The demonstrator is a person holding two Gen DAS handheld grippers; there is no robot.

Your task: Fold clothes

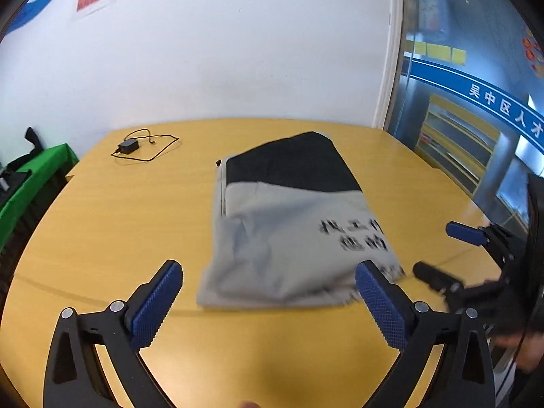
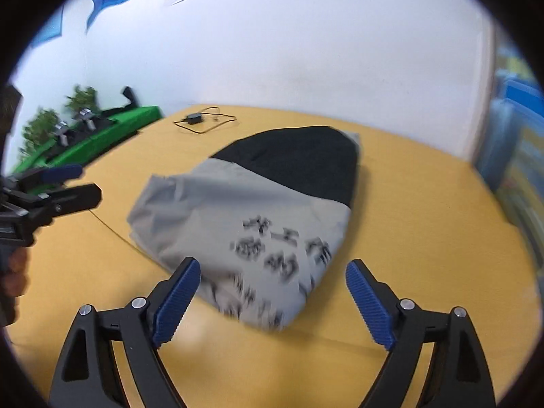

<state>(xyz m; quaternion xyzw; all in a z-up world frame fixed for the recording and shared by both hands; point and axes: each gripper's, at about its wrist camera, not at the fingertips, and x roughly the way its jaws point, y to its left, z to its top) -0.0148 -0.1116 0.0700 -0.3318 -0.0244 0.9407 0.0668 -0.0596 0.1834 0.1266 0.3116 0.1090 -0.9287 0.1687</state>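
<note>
I see the folded grey-and-black shirt (image 1: 292, 217) lying mid-table (image 1: 102, 224), its black print blurred beyond reading. My left gripper (image 1: 268, 301) and right gripper (image 2: 272, 302) both gape wide, holding nothing. Only the left view shows the glass partition (image 1: 476, 108); only the right, blurred plants (image 2: 44, 125). A charger (image 1: 128, 146) lies far back

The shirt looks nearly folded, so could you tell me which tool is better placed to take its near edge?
Probably the right tool: open, its near edge lies between the fingers. The left tool is open too, but sits toward the shirt's left corner.
</note>
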